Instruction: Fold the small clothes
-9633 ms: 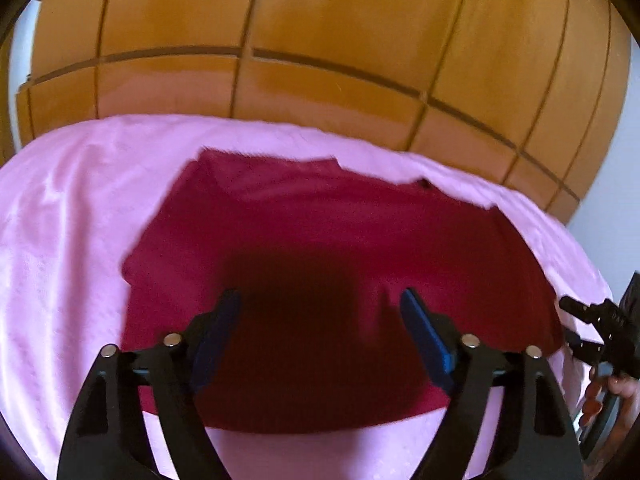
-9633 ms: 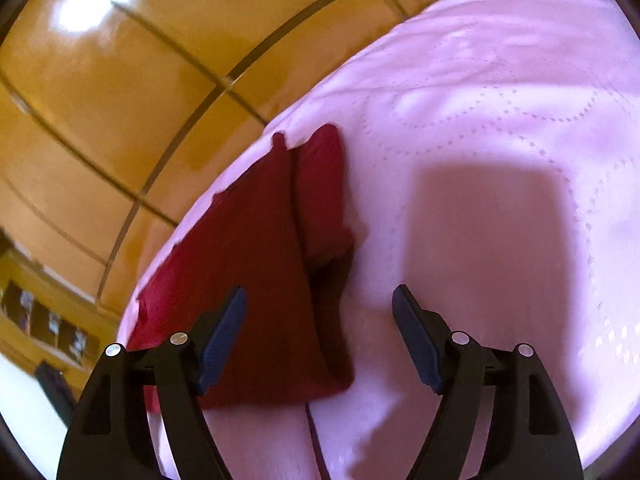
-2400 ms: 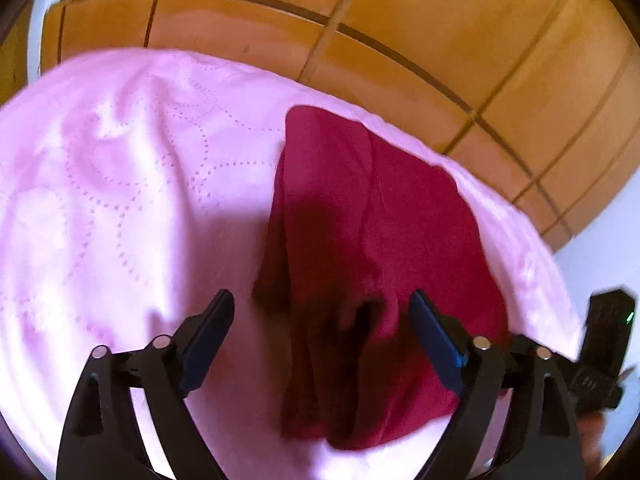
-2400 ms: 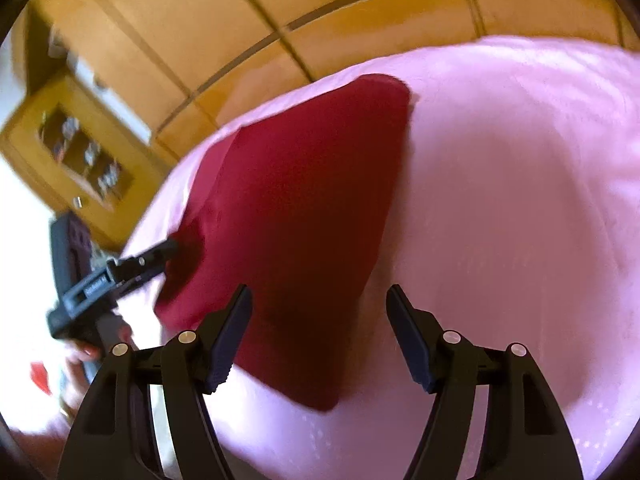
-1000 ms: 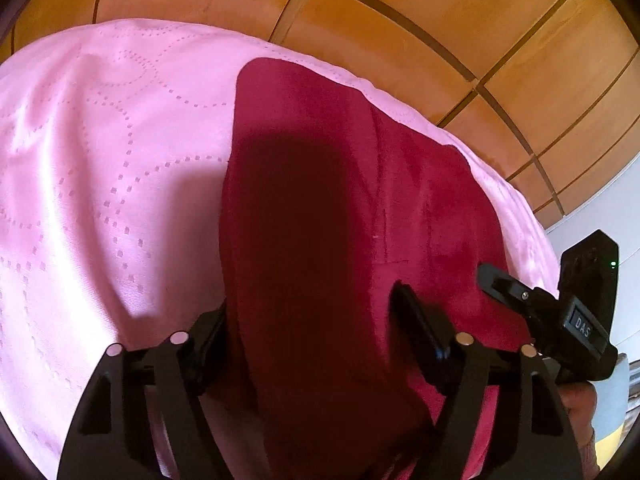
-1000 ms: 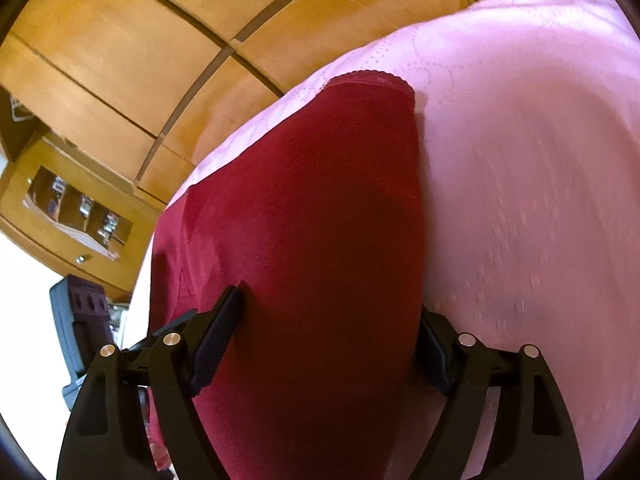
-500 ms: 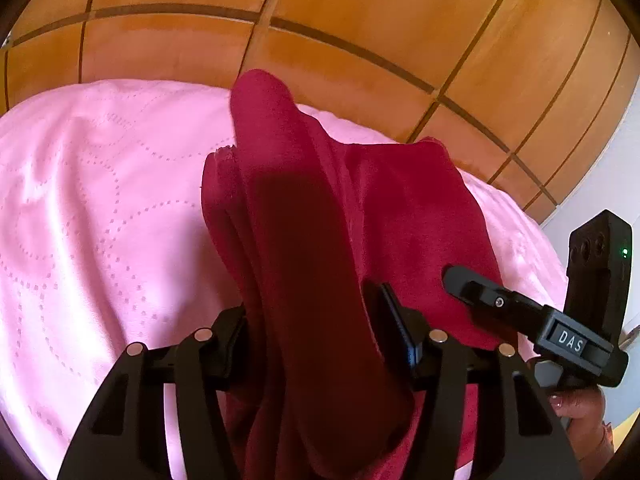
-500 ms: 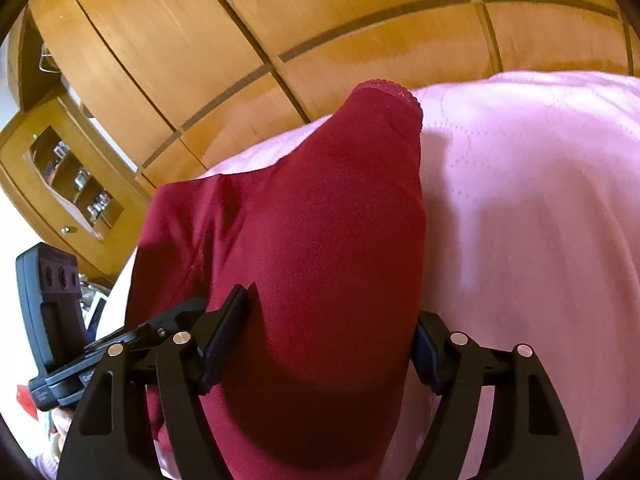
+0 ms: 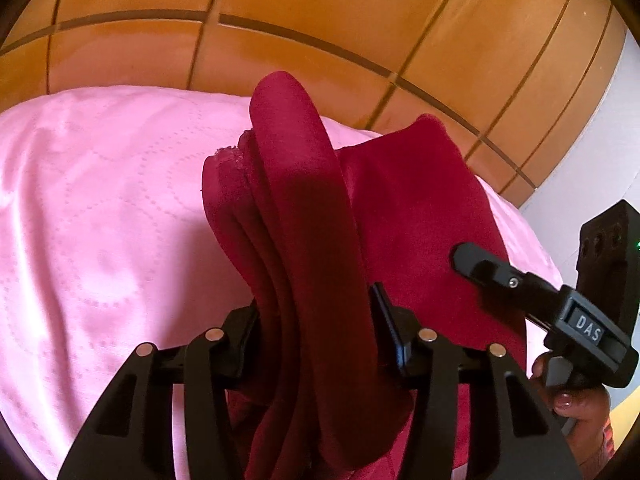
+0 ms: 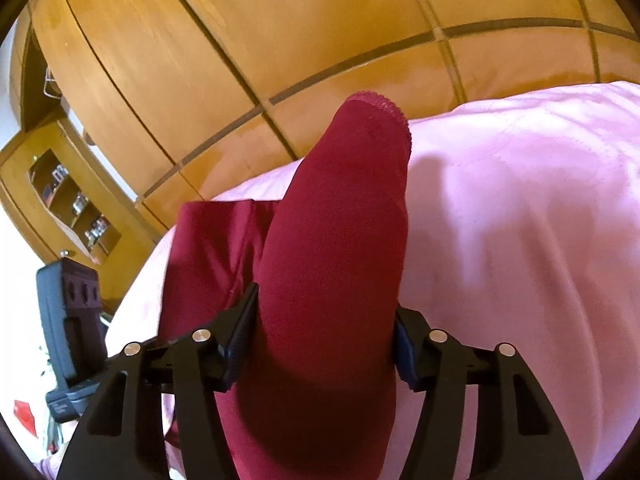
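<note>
the dark red garment (image 9: 416, 208) is lifted over the pink bedspread (image 9: 100, 208), its far part resting on it. the left gripper (image 9: 316, 320) and the right gripper (image 10: 324, 320) are both closed on bunched folds of it. it looks light, soft and limp, so holding the 2 near corners seems best. the wooden wall (image 10: 320, 28) is behind the bed; the bedspread offers wide room.
</note>
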`<state>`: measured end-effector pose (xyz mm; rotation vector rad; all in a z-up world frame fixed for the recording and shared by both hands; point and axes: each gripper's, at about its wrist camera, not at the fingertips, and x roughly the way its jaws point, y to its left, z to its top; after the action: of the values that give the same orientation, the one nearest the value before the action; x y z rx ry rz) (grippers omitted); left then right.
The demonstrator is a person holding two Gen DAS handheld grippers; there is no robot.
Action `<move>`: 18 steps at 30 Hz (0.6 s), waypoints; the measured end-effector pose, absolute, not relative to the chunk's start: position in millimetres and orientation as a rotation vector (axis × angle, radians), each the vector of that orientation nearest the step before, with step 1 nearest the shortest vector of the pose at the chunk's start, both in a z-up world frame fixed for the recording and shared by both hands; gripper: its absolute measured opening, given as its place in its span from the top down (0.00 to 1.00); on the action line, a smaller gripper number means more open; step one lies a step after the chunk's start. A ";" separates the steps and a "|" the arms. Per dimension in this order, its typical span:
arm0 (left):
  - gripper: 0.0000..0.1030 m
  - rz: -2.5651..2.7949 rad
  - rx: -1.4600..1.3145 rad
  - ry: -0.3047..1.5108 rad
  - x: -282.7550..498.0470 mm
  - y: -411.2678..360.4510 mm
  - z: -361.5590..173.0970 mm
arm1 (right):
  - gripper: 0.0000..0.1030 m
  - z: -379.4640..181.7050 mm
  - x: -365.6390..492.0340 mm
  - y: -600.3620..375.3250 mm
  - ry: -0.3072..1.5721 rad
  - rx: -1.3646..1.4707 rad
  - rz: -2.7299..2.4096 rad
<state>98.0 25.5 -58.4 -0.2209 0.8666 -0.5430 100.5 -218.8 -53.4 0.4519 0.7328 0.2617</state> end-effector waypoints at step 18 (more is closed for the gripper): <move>0.53 -0.750 -0.124 0.888 132.4 -126.1 -43.8 | 0.44 -34.1 59.9 -336.1 0.571 0.435 0.045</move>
<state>132.4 -126.1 -43.8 -0.1236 0.8876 -0.7503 59.9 -336.1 -34.1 0.4350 0.5706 0.0446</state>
